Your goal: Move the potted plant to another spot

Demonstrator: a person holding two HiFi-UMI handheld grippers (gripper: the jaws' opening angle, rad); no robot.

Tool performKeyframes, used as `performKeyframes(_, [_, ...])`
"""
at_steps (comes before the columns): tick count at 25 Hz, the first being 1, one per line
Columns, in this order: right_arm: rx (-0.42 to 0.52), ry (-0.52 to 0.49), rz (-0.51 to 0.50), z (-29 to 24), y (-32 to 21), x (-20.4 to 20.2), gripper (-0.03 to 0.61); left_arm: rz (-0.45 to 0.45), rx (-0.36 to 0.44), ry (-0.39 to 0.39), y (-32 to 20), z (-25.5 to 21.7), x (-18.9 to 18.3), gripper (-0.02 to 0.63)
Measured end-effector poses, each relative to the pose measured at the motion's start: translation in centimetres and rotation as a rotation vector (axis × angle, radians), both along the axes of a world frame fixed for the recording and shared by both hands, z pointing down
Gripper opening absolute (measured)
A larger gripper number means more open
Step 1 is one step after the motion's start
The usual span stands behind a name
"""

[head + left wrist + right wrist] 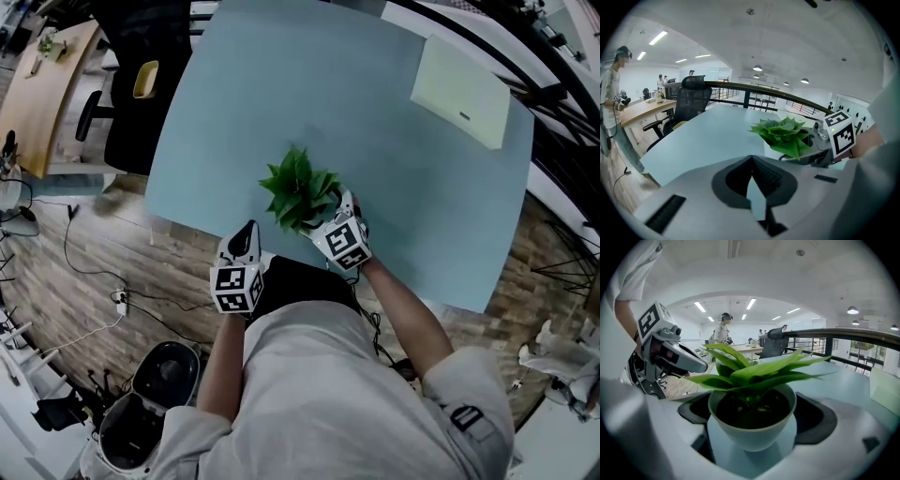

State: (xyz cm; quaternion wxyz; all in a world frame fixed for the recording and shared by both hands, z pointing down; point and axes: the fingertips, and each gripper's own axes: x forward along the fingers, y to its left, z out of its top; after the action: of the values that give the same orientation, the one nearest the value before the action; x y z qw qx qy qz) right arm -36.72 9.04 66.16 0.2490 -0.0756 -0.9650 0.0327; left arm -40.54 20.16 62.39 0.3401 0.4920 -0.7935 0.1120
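Note:
A leafy green plant (300,192) in a white pot (752,430) stands on the pale blue table (375,141), close to its near edge. My right gripper (323,217) reaches in from the near side, and the pot sits between its wide-open jaws. Its dark pads (813,416) stand to either side of the pot with a small gap, so nothing is squeezed. My left gripper (248,230) hovers at the table's near edge, left of the plant (785,133) and apart from it. Its pads (766,176) meet with nothing between them.
A pale flat box (462,89) lies at the table's far right. A black office chair (131,103) stands off the table's left side, next to a wooden desk (42,84). A person (614,93) stands by that desk. Wood floor with cables lies below the near edge.

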Motion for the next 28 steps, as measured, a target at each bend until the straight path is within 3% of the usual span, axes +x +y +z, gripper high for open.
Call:
performKeyframes(11, [-0.010, -0.134, 0.157, -7.3, -0.6, -1.2, 0.531, 0.117, 0.101, -0.038, -2.0, -4.5, -1.9, 0.012])
performKeyframes(24, [0.095, -0.344, 0.373, -20.4, -6.8, -1.0, 0.531, 0.288, 0.295, -0.165, -9.3, -15.3, -4.0, 0.012])
performKeyframes(28, [0.121, -0.383, 0.459, -23.2, -7.8, 0.8, 0.531, 0.364, 0.359, -0.163, -10.9, -17.3, -3.0, 0.012])
